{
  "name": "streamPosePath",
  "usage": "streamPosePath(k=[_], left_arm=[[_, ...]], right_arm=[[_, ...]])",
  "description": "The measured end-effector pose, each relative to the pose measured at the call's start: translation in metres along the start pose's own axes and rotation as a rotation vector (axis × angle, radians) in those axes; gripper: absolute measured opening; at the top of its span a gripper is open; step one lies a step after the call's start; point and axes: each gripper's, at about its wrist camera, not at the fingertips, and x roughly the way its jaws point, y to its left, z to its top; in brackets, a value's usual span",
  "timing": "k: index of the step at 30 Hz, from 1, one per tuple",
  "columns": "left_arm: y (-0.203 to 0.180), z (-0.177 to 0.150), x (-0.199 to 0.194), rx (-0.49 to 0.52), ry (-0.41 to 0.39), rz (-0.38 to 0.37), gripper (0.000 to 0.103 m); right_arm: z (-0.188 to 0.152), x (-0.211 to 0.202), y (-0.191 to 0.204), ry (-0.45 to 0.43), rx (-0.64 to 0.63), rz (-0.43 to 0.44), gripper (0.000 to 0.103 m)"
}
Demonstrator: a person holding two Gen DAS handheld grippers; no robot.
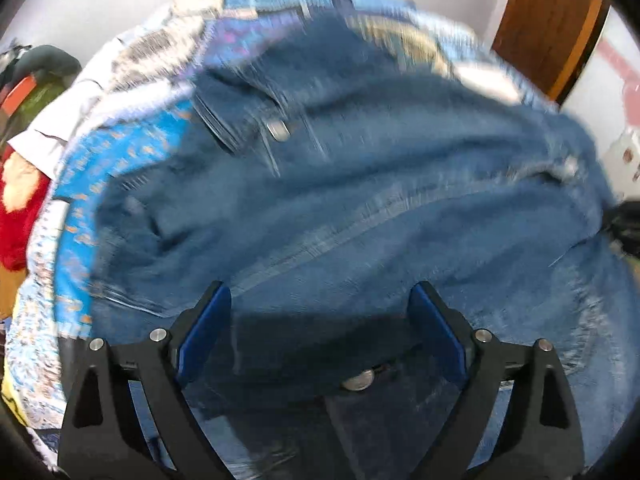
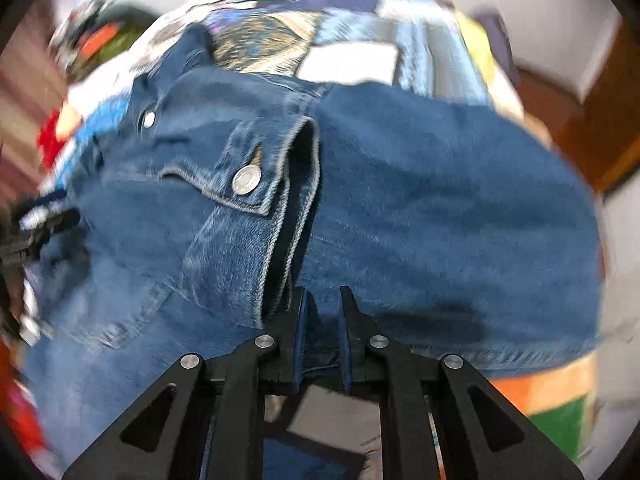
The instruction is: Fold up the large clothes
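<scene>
A large blue denim jacket (image 1: 360,200) with metal buttons lies spread over a patchwork bed cover (image 1: 80,184). In the left wrist view my left gripper (image 1: 320,304) is open, its blue-padded fingers (image 1: 208,328) wide apart just over the denim near a button (image 1: 359,381). In the right wrist view my right gripper (image 2: 322,300) is shut on a fold of the denim jacket (image 2: 440,220) beside the front placket. A pocket flap with a silver button (image 2: 246,180) lies to the left of it. Both views are blurred by motion.
The patchwork cover (image 2: 348,64) extends behind the jacket. A red and green pile of things (image 1: 20,152) lies at the left. A brown wooden door (image 1: 548,20) stands at the back right against a white wall.
</scene>
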Motion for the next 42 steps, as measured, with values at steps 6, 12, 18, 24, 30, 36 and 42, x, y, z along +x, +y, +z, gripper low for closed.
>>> streamPosePath(k=[6, 12, 18, 24, 30, 36, 42], left_arm=[[0.006, -0.005, 0.012, -0.074, 0.016, 0.000, 0.102], [0.005, -0.009, 0.005, -0.069, 0.020, 0.028, 0.102], [-0.016, -0.018, -0.016, 0.020, 0.035, 0.053, 0.101], [-0.046, 0.008, -0.063, 0.052, -0.088, -0.001, 0.101], [-0.077, 0.054, -0.068, 0.057, -0.145, -0.052, 0.101], [-0.112, 0.081, -0.022, 0.036, -0.058, -0.117, 0.101], [-0.148, 0.071, 0.019, 0.129, -0.002, -0.028, 0.102]], right_arm=[[-0.017, -0.002, 0.002, -0.034, -0.140, -0.265, 0.010], [-0.025, -0.011, -0.030, -0.045, -0.060, -0.257, 0.010], [-0.036, -0.018, -0.054, -0.072, -0.034, -0.233, 0.010], [-0.042, -0.019, -0.070, -0.125, 0.038, -0.208, 0.010], [-0.051, -0.039, -0.110, -0.093, 0.184, -0.205, 0.010], [-0.088, -0.057, -0.212, -0.106, 0.687, 0.118, 0.010], [-0.091, -0.008, -0.246, 0.005, 0.748, 0.133, 0.010]])
